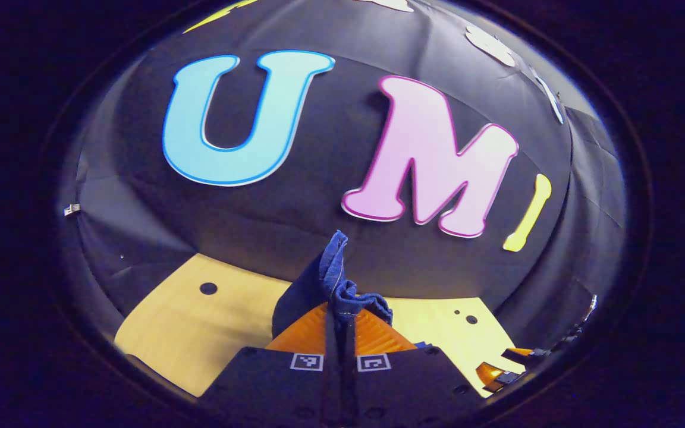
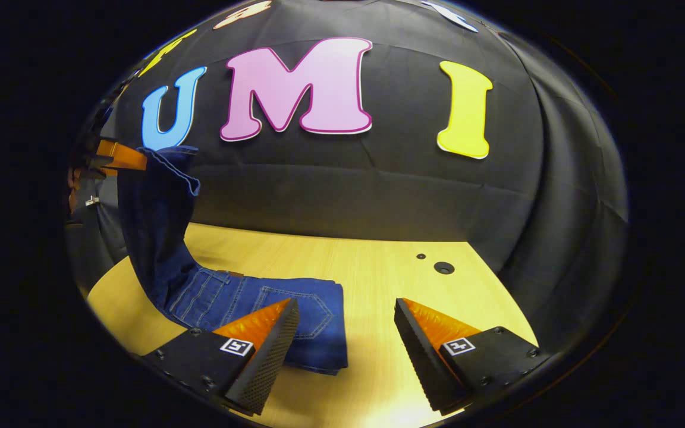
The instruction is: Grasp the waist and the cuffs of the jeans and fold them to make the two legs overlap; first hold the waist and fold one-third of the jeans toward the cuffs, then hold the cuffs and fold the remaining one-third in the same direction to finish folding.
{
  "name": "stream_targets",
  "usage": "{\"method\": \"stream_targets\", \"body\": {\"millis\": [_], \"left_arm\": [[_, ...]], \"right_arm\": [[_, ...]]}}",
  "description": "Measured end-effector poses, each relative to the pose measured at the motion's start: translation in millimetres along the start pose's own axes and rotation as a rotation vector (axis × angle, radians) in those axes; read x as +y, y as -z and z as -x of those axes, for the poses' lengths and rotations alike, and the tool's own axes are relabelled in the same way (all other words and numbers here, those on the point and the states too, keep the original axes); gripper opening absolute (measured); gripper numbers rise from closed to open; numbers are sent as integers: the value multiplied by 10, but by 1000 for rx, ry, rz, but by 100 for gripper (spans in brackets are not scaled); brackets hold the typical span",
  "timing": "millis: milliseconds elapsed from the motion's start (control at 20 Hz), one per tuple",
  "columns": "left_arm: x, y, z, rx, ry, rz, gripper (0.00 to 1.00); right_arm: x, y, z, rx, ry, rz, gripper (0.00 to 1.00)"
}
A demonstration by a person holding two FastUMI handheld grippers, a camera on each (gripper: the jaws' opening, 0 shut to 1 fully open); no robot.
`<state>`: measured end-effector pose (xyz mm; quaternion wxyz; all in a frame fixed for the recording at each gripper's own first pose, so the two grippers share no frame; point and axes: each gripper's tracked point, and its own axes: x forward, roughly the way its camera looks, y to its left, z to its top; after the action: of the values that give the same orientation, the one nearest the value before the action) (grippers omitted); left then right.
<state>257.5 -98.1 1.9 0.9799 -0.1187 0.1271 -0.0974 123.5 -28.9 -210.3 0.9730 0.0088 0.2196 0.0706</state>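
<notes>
Jeans: my left gripper clamps a cuff, lifted; the right gripper view shows the waist lying on the table, my right gripper spread wide above.

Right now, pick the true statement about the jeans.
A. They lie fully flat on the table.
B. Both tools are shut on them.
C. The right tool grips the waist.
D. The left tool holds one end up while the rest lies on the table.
D: the left tool is shut on a bunch of the jeans, lifting that end; the rest lies on the table, and the right tool is open.
</notes>
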Motion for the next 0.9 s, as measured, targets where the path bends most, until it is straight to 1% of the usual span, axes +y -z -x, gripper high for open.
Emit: {"method": "stream_targets", "body": {"millis": [100, 150, 200, 250, 400, 500, 550, 600, 700, 750, 800, 850, 900], "left_arm": [[-552, 110, -41, 9, 43, -19, 6], [-840, 192, -80, 11, 77, -37, 6], [-1067, 312, -119, 18, 104, -60, 6], [-1393, 579, -211, 42, 134, -87, 6], [-1742, 1129, -357, 110, 169, -107, 7], [-1876, 1506, -473, 156, 194, -99, 8], [-1874, 1671, -521, 184, 201, -92, 10], [-1900, 1869, -593, 220, 210, -87, 13], [-1884, 2146, -682, 273, 211, -91, 23], [-1856, 2267, -695, 301, 212, -107, 36], [-1856, 2382, -680, 331, 216, -125, 37], [-1866, 2433, -650, 342, 218, -141, 54], [-1886, 2445, -575, 350, 234, -145, 58]], "right_arm": [[-131, -18, 48, 5, 10, -9, 99], [-197, -18, 72, 6, 15, -16, 99], [-264, -19, 87, 7, 24, -22, 99], [-392, 4, 118, 11, 45, -34, 99], [-625, 71, 202, 20, 84, -68, 99], [-782, 188, 268, 43, 104, -75, 99], [-854, 241, 294, 55, 113, -74, 99], [-936, 315, 335, 70, 124, -72, 99], [-1014, 391, 403, 86, 137, -84, 99], [-1029, 423, 439, 93, 141, -94, 99], [-1036, 447, 474, 95, 143, -107, 99], [-1015, 447, 505, 92, 145, -119, 99], [-982, 433, 529, 89, 142, -127, 99]]}}
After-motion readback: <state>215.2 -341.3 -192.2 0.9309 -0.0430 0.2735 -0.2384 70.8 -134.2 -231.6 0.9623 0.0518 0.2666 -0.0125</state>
